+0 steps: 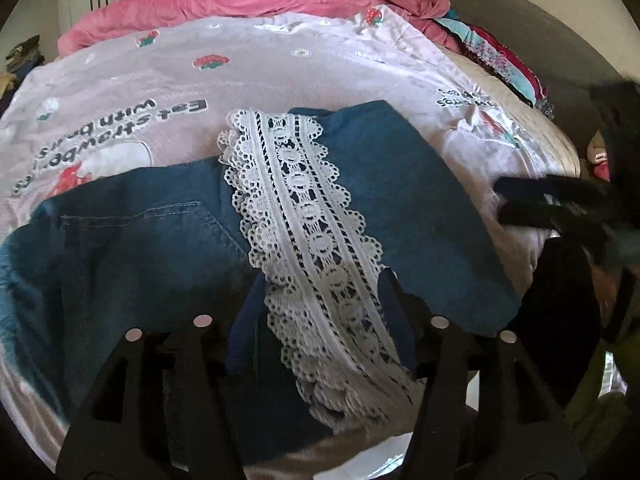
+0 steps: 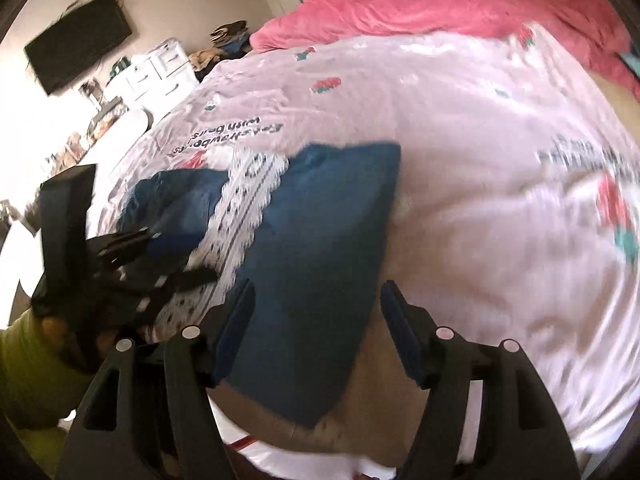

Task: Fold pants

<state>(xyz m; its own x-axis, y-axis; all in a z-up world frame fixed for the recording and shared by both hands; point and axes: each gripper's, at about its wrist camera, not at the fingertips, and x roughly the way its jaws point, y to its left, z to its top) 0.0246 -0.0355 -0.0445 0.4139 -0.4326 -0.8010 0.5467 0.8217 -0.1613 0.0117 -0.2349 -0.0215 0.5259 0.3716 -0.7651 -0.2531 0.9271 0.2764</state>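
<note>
From the left wrist, the blue denim pants with a white lace stripe down the side (image 1: pixel 360 184) lie spread on the pale pink bedsheet printed with strawberries and black lettering (image 1: pixel 280 68), a stitched back pocket showing to the left of the lace. The left gripper (image 1: pixel 320 292) has its jaws apart, straddling the lace band at the near end of the garment, with cloth between them but not pinched. Denim like this should be soft, limp and moderately heavy, likely to hold a crease; the lace looks delicate and apt to snag, so a hem or waistband edge of plain denim seems the safer hold. The right gripper (image 1: pixel 504 204) shows blurred at the right edge, over the sheet; its jaw state cannot be told from here. From the right wrist, the same pants (image 2: pixel 320 216) lie on the bed, one leg running toward the camera. The right gripper (image 2: pixel 320 304) has its jaws apart, the left blue pad touching the leg's edge, nothing clamped. A crumpled pink duvet (image 2: pixel 440 8) lies beyond. No container is visible.
</note>
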